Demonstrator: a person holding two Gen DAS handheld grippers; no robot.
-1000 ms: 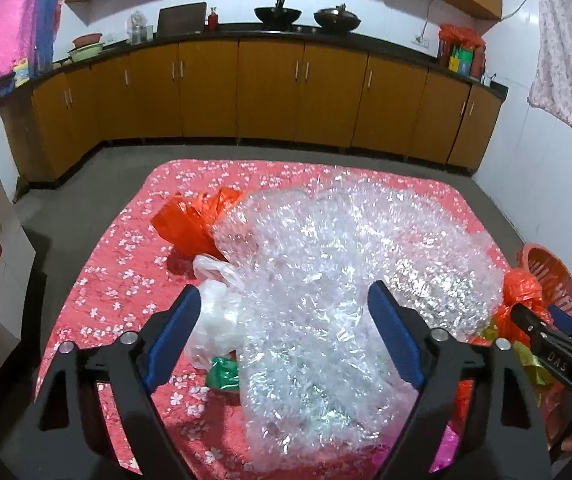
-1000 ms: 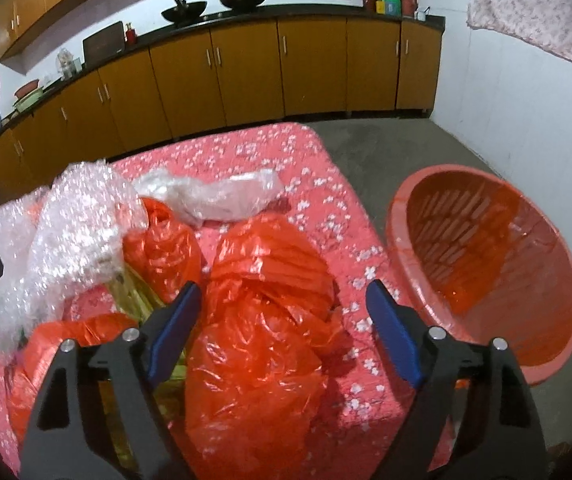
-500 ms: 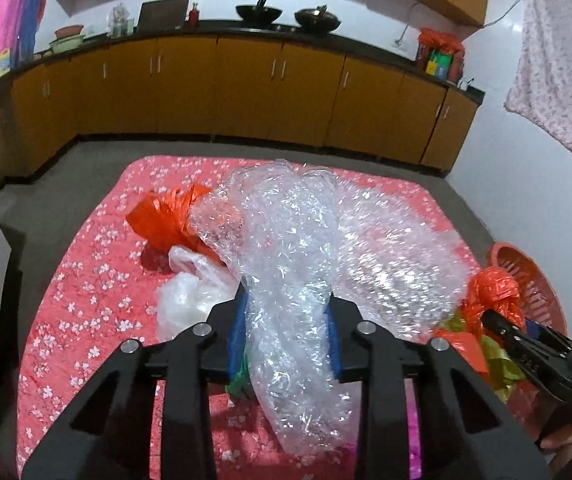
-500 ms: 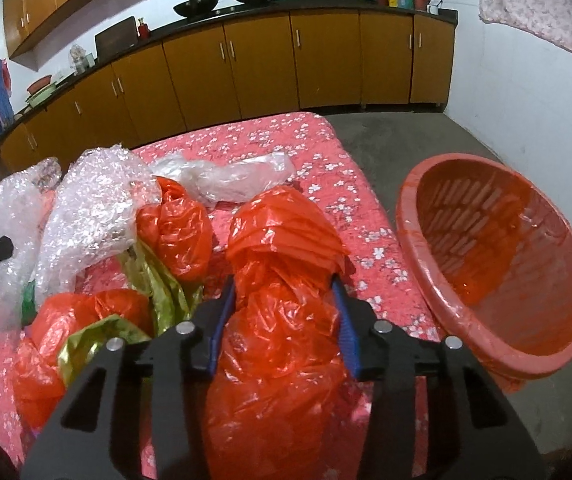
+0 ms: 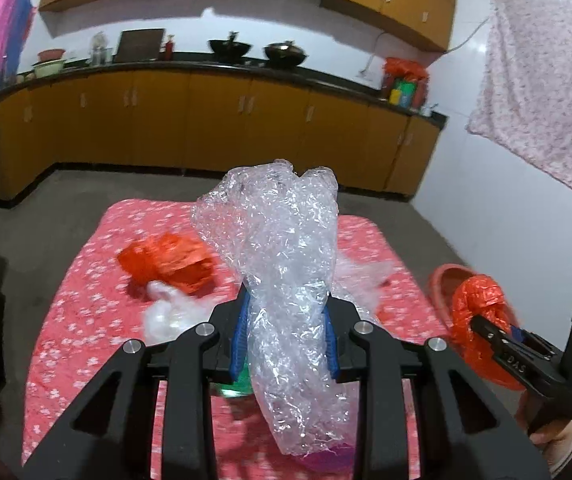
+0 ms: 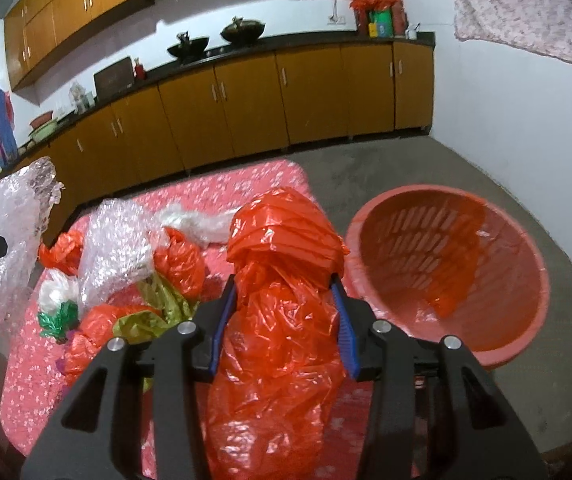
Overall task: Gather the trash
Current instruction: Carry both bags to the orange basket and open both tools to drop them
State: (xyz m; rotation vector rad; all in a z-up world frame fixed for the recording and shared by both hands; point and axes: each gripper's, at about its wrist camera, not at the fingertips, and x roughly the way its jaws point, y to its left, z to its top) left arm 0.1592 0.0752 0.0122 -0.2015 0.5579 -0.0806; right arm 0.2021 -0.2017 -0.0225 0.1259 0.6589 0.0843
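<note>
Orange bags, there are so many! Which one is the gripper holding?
The big orange bag pinched in the right gripper, beside the red basket. The other orange bags lie loose on the flowered cloth, untouched.

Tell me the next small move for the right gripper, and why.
Probably swing it right, over the red basket. The right gripper is already shut on the orange plastic bag, lifted off the floral cloth, and the basket stands open just beside it.
</note>
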